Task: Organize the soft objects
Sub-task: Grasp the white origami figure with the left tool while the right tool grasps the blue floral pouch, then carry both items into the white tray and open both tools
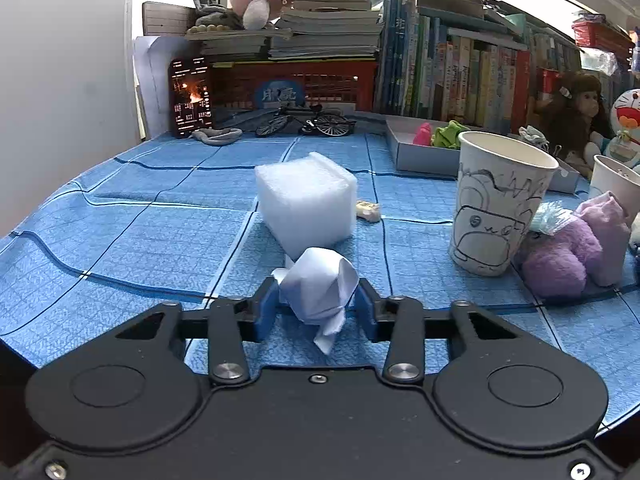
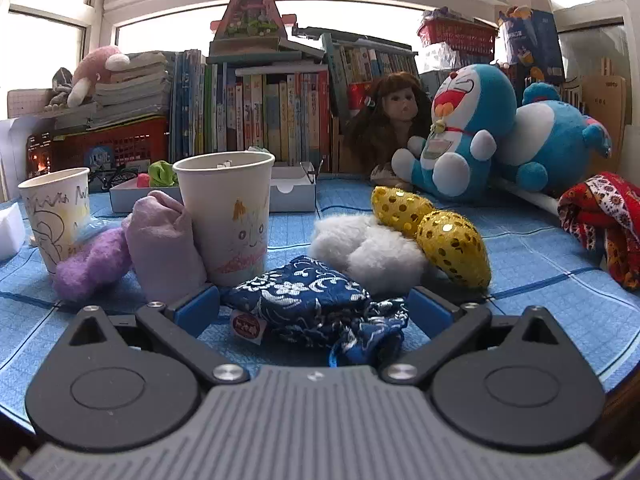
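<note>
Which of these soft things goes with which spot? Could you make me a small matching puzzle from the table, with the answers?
Things:
1. white paper wad
2. blue brocade pouch
3. foam block
4. purple plush

Places:
A. beside the drawn-on paper cup
B. between the right gripper fingers
C. just beyond the wad
D. between the left gripper fingers

Pairs: 1-D, 2-B, 3-C, 4-A
</note>
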Demonstrator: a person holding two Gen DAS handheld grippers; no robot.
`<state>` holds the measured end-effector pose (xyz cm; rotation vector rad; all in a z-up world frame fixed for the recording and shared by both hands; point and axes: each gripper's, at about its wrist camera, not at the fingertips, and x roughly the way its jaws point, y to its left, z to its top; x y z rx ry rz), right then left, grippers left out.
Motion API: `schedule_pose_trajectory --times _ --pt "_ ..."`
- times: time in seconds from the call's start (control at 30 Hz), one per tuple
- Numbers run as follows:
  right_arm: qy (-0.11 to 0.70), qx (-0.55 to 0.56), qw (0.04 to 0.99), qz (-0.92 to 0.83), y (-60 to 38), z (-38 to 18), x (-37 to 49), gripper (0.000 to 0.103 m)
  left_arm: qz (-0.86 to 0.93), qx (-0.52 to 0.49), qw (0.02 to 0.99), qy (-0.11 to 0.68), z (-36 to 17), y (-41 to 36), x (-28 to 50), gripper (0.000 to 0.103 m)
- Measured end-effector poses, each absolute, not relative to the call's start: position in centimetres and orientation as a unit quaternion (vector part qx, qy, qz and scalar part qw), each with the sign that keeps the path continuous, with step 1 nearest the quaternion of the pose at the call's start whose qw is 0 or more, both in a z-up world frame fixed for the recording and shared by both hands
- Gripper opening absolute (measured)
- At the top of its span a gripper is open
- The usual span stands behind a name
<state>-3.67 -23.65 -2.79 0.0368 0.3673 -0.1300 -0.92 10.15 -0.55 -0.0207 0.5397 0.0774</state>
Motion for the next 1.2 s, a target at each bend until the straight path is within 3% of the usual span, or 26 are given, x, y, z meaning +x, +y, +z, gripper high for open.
schedule_pose_trajectory --times 0.1,0.37,0.43,0.57,0.77,1.2 --pt "0.191 0.016 0.979 -0.062 -23.6 -2.8 -3.4 0.103 0.037 -0.009 0.963 0.266 -0.4 10.0 -1.0 0.037" --pt "0.208 0.017 0.977 -0.040 -23.5 -2.6 -3.6 0.087 -0.012 -0.006 0.962 0.274 0.1 8.2 -2.1 0.036" --pt "0.211 0.012 0.977 -0.044 -23.4 -2.5 -3.7 0.061 -0.025 0.000 0.962 0.271 0.3 7.4 -2.4 0.036" --pt "0.217 0.006 0.975 -0.040 -23.4 -2.2 -3.6 0.054 -0.049 0.004 0.965 0.259 1.4 6.3 -2.8 0.036" --pt "0.203 0.010 0.979 -0.029 -23.4 -0.8 -4.4 0.035 -0.071 0.003 0.968 0.242 3.5 5.7 -3.0 0.036" --pt "0.125 0.010 0.992 -0.034 -24.8 5.6 -5.3 0.028 -0.094 -0.004 0.980 0.174 11.6 6.1 0.1 0.036"
